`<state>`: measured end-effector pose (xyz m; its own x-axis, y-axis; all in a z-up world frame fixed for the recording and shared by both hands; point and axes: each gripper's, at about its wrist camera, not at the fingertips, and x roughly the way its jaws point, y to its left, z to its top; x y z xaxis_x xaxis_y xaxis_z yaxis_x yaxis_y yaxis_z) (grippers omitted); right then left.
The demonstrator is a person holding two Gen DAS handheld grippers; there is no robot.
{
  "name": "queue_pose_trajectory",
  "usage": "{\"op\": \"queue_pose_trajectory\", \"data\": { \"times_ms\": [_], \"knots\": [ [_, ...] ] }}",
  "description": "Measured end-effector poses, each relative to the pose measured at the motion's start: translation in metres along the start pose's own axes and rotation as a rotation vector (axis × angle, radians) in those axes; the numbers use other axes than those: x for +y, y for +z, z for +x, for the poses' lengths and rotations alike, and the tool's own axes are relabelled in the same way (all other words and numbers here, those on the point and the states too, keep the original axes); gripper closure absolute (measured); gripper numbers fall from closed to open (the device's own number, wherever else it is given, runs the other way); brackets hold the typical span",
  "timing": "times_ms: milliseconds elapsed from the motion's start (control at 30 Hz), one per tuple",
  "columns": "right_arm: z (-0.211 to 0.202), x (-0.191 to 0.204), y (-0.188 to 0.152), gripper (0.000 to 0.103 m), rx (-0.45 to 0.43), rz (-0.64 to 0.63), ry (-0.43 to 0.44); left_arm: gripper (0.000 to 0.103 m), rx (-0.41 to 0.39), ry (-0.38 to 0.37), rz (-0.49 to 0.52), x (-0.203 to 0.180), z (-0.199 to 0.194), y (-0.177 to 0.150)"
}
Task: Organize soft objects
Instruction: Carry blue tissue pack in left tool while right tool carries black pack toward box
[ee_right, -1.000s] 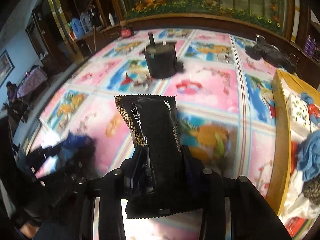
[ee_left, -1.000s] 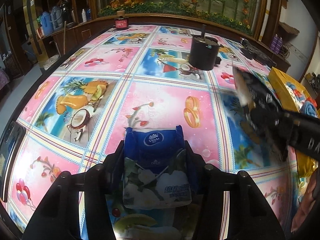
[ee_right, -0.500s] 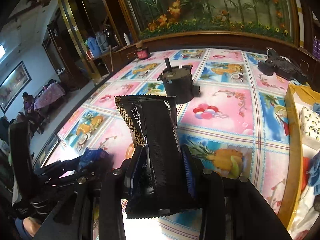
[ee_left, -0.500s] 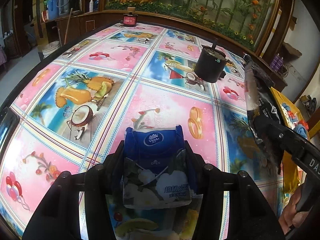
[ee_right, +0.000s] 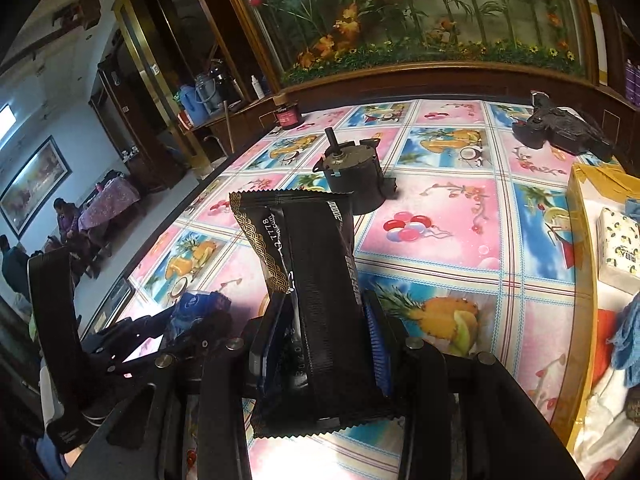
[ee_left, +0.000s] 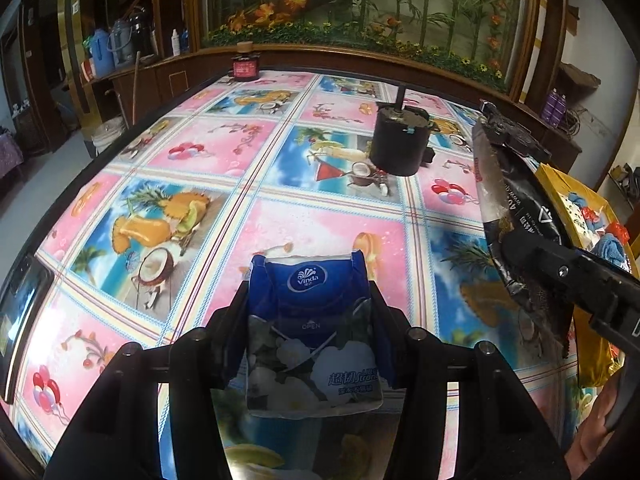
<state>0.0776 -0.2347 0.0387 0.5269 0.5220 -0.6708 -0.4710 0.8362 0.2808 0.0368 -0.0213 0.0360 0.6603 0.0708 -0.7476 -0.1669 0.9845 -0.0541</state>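
The left hand-held gripper (ee_left: pixel 308 320) is clamping a blue tissue pack (ee_left: pixel 310 320) between its pads, holding it clear above the tabletop (ee_left: pixel 328 224). The right hand-held gripper (ee_right: pixel 324 344) is pinching a black pouch (ee_right: pixel 316 300), whose long axis is running up along the fingers and away from the camera.

Outward from the right one, the yellow box (ee_right: pixel 580 240) is lying just to its right, with a white tissue pack (ee_right: pixel 616 252) and blue cloth (ee_right: pixel 628 336) already sitting inside. The right hand is standing nearer the box; the left is hanging well apart from it, with the pouch and the right hand-held gripper between. So the pouch probably goes in first, sideways to the right.

A black motor (ee_right: pixel 352 184) is standing farther back, clear of that path. The box's far side is being cut off by the frame edge, so the free room inside is hard to judge.
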Motion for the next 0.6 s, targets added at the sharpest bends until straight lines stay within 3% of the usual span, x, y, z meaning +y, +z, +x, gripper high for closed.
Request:
{"op": "queue_pose_trajectory", "data": {
  "times_ms": [600],
  "knots": [
    [-0.011, -0.009, 0.000, 0.066, -0.020, 0.034, -0.023, 0.052, -0.096, 0.054, 0.079, -0.033, -0.013, 0.014]
  ]
}}
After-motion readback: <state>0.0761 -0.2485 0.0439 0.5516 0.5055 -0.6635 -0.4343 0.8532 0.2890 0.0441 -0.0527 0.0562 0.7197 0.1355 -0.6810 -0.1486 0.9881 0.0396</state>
